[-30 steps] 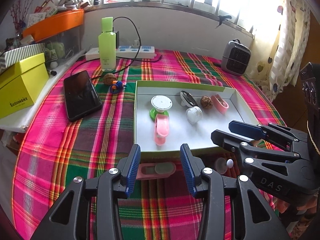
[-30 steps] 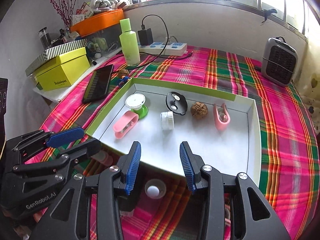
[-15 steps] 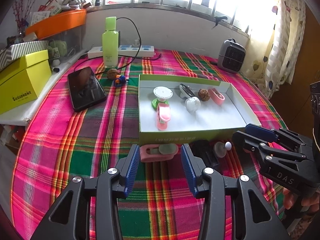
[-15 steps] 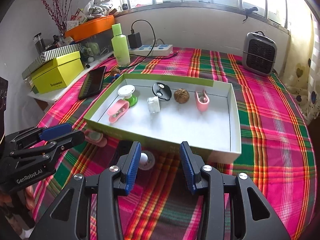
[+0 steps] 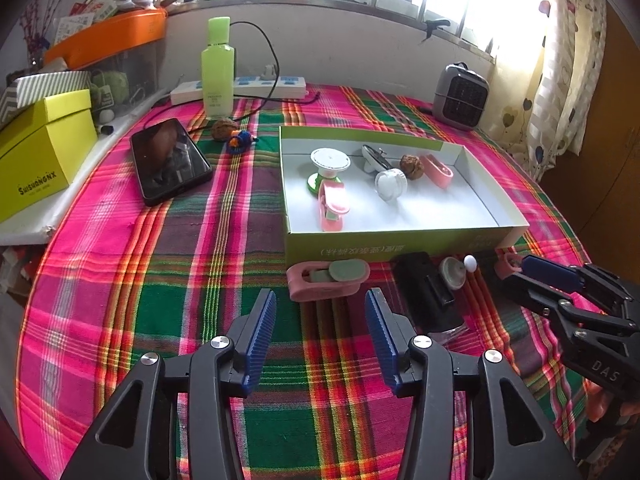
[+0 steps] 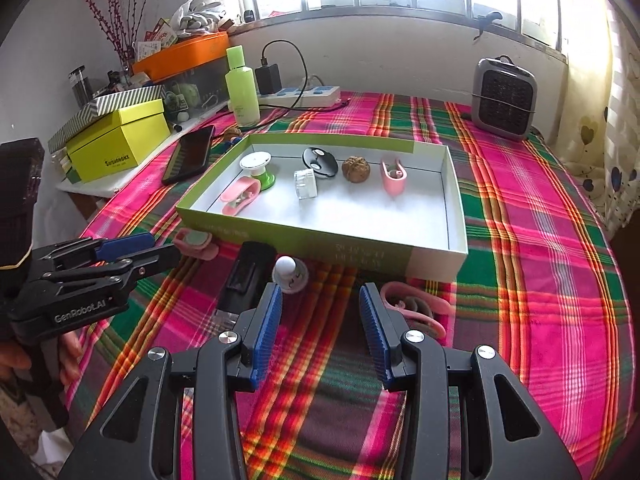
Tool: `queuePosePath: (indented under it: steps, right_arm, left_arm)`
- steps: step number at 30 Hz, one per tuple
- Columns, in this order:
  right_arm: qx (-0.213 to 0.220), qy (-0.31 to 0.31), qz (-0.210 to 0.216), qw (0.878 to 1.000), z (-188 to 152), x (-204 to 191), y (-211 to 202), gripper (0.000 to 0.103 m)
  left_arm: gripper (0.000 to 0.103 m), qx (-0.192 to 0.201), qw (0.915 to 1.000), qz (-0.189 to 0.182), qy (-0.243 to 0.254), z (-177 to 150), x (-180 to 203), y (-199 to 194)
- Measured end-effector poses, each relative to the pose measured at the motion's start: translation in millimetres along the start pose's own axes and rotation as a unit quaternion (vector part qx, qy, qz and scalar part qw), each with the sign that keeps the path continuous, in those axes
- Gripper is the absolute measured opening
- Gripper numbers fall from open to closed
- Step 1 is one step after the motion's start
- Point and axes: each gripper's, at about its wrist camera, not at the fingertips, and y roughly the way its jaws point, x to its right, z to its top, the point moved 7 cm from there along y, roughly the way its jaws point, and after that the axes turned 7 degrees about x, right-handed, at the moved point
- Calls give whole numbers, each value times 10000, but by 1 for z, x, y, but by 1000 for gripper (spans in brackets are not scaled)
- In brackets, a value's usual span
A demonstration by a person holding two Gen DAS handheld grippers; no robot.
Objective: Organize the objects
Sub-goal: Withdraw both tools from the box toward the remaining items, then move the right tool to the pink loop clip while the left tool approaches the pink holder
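A plaid tablecloth (image 5: pixel 120 272) fills both views. Mid-frame sits the green-edged tray (image 6: pixel 454 200), holding a walnut (image 6: pixel 355 168) and small bits. At the bottom, the left gripper (image 5: pixel 320 332) and right gripper (image 6: pixel 320 326) hang spread and empty. A pink clip (image 5: pixel 328 280) lies just below the tray's near wall.

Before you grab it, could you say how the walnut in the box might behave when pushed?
The walnut looks round, so it would likely roll across the smooth box floor. Its ridged shell probably gives the open right claw decent grip, and it seems hard and light.
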Motion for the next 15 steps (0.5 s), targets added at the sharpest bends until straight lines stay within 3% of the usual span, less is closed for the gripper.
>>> queuePosePath:
  steps: [15]
  right_arm:
    - [-58, 438, -510, 9977, -12, 46, -5, 42]
  left_arm:
    - [45, -5, 9991, -419, 115, 1, 15, 15]
